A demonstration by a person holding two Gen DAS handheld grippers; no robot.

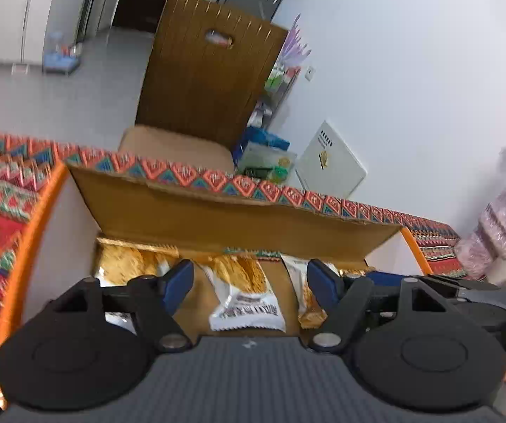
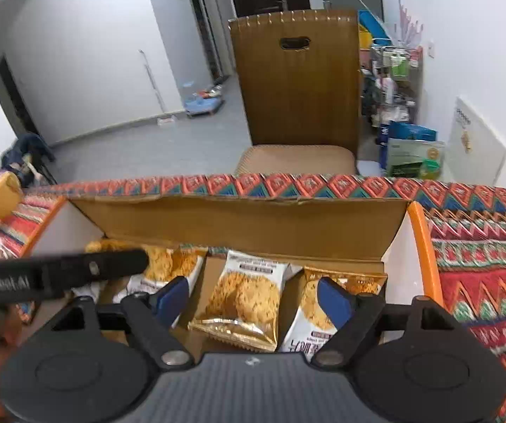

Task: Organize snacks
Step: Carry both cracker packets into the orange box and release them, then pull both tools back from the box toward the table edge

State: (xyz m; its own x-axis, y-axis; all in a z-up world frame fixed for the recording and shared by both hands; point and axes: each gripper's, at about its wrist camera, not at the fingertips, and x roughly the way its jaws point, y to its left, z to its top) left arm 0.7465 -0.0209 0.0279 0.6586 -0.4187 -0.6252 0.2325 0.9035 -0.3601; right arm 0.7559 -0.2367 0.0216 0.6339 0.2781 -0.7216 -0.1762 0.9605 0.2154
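An open cardboard box (image 1: pixel 235 218) with orange-edged white sides sits on the table, and several white-and-gold cookie packets lie on its floor. My left gripper (image 1: pixel 249 275) hangs open over the box. One packet (image 1: pixel 242 292) lies flat below the gap between its blue pads, untouched, with another packet (image 1: pixel 122 264) to the left. My right gripper (image 2: pixel 253 289) is open too, above the same box (image 2: pixel 235 222). A packet (image 2: pixel 242 299) lies under its gap and a second packet (image 2: pixel 298 338) sits partly behind the right finger. The left gripper's black body (image 2: pixel 59 275) crosses the right wrist view.
A red patterned tablecloth (image 2: pixel 482 282) covers the table around the box. Behind the far edge stands a wooden chair (image 2: pixel 295 81). A cluttered rack (image 2: pixel 394 81) and a white panel (image 2: pixel 475 141) line the right wall. A pink vase (image 1: pixel 499 225) stands at the table's right.
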